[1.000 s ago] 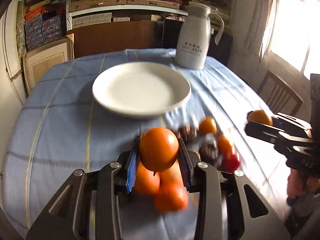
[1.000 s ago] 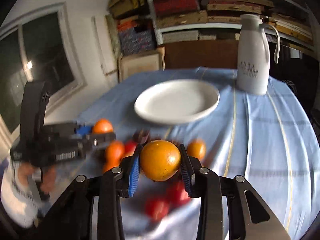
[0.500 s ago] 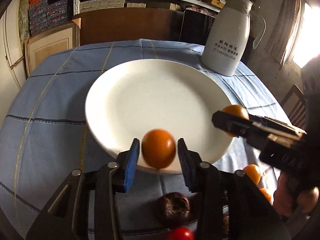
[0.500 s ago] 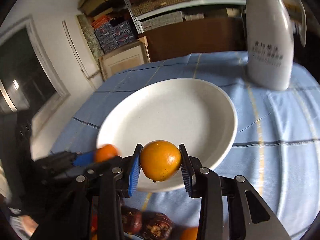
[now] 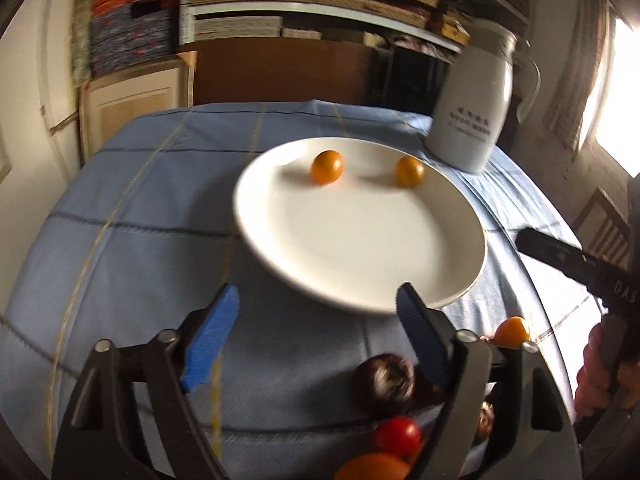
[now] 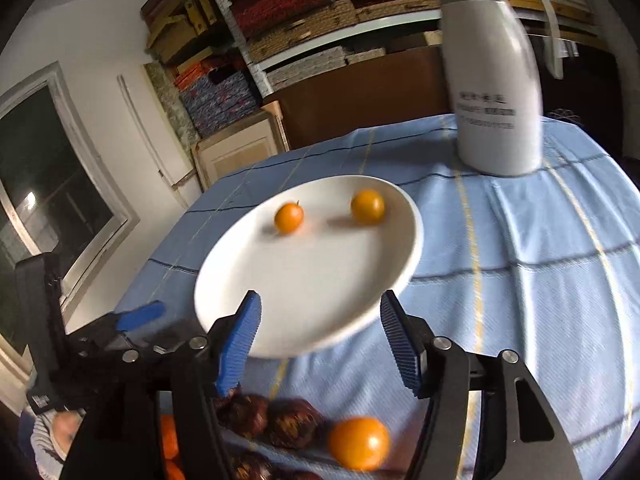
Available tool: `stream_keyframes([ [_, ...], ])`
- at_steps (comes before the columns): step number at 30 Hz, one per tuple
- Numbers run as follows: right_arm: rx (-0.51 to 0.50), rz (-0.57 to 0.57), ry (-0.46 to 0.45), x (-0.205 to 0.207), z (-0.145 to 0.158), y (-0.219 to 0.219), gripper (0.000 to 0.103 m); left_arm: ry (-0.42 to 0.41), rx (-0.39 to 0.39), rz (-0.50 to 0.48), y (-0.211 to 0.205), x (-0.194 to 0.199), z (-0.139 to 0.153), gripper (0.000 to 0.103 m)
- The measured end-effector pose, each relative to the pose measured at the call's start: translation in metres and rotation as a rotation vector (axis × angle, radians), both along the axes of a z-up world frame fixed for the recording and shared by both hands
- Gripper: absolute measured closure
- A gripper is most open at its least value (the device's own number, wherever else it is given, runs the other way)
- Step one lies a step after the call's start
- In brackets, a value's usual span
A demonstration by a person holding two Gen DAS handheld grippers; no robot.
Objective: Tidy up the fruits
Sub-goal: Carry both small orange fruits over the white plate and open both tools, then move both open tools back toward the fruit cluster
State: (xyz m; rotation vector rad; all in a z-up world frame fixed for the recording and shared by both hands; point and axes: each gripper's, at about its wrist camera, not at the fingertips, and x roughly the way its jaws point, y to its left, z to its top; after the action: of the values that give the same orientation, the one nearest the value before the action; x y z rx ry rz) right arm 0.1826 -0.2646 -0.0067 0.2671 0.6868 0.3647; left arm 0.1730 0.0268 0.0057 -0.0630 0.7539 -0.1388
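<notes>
Two small oranges lie on the far part of the white plate; they also show in the right wrist view on the plate. My left gripper is open and empty, just short of the plate's near rim. My right gripper is open and empty at the plate's near rim. Loose fruit lies under both: an orange, dark fruits, a red fruit and another small orange.
A white jug stands behind the plate on the blue checked tablecloth. The other gripper reaches in from the right in the left wrist view. Shelves with boxes and a cabinet stand behind the table.
Both grippers have opened and dropped their oranges onto the plate. Both have pulled back from over the plate to its near rim.
</notes>
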Motion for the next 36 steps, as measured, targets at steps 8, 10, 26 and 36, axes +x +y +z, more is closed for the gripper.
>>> stream_keyframes([
  [8,0.046,-0.093,-0.024,-0.06,-0.009,-0.036,0.018,0.012,-0.065,0.153,0.046,-0.061,-0.014,0.01],
  [10,0.041,-0.103,-0.027,-0.074,-0.013,-0.04,0.014,0.022,-0.061,0.157,0.047,-0.079,-0.02,0.009],
  [26,0.052,-0.097,-0.017,-0.115,-0.023,-0.045,0.011,0.163,-0.079,0.154,0.053,-0.114,-0.046,0.005],
  [36,0.048,-0.095,-0.016,-0.116,-0.023,-0.043,0.01,0.208,0.134,0.121,0.027,-0.105,-0.051,0.004],
])
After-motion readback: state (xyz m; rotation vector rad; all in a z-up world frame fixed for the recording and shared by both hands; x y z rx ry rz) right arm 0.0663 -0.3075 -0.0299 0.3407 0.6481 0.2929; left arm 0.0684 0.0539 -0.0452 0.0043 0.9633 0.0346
